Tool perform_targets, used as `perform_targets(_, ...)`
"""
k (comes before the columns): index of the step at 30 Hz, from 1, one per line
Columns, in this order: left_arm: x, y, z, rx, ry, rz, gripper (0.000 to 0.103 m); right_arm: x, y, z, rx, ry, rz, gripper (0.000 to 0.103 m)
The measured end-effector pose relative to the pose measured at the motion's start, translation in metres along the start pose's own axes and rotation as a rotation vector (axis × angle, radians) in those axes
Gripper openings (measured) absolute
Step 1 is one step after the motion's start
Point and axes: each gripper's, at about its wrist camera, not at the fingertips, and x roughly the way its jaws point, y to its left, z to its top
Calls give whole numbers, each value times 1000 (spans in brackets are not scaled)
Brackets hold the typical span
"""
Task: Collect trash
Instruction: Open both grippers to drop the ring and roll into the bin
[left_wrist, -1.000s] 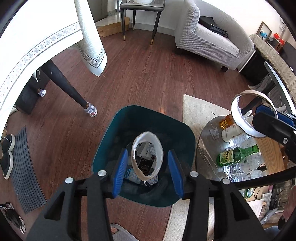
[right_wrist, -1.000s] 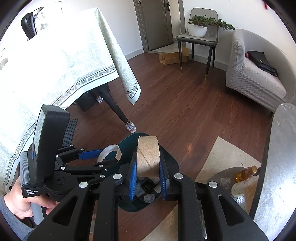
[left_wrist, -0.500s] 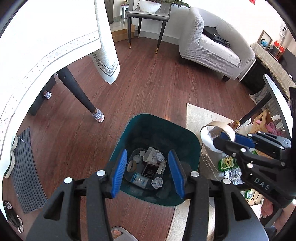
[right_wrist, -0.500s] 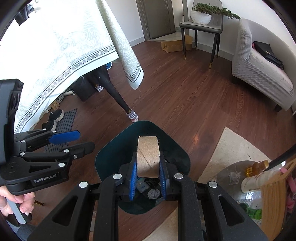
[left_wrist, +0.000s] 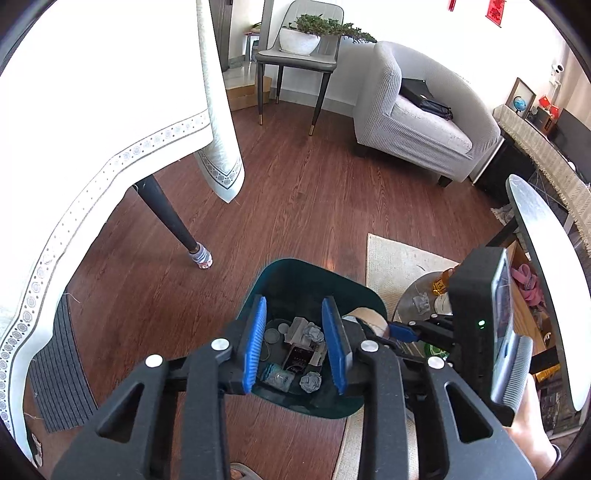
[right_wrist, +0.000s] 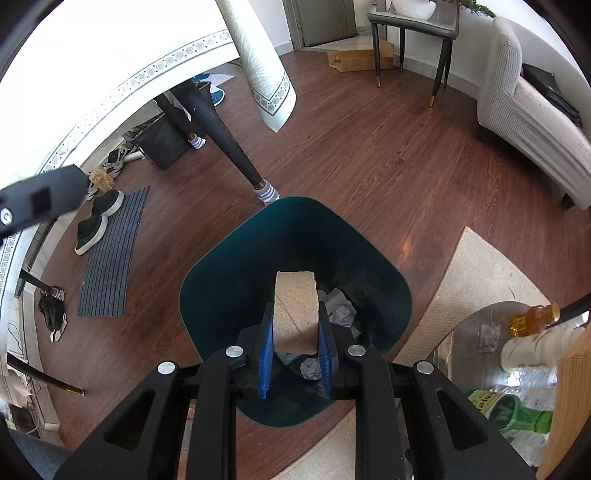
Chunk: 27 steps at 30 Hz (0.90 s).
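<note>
right wrist view: our right tongs (right_wrist: 294, 347) clamp a cardboard tape roll (right_wrist: 295, 312) above the teal bin (right_wrist: 236, 295) on the wooden floor. our left tongs (left_wrist: 295, 347) have just been closing, with nothing between them, over the bin's crumpled trash (left_wrist: 309, 380).

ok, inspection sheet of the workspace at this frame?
surface: wood floor, rug at right
job's things: teal bin holding crumpled paper and small packaging; cardboard roll over the bin
clutter: amber bottle and green bottle on low side table; shoes, mat
grippers: right gripper jaws clamp the roll; left gripper jaws drawn in, empty, above the bin
cables: nothing seen by the bin
surroundings: clothed table, armchair, chair with plant
</note>
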Motion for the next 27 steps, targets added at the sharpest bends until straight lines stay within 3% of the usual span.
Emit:
perform_targets(5, -12, -1, 7, -16, -24, -15, 31, 15, 3, -5, -21, 49, 2, 24)
perform_targets(7, -15, -4, 9, -13, -32, -17, 31, 19, 5, -6, -35, 65, -8, 41)
perform_targets(14, -24, -8, 12, -7, -52, -19, 31, 18, 8, -12, -75, 67, -42, 41)
perform_targets(19, -36, -14, 15, 38, -102, 14, 31, -1, 7, -9, -73, 16, -33, 41)
perform_targets(27, -54, -25, 18, 67, -144, 7, 31, -59, 7, 2, -70, -123, -41, 41)
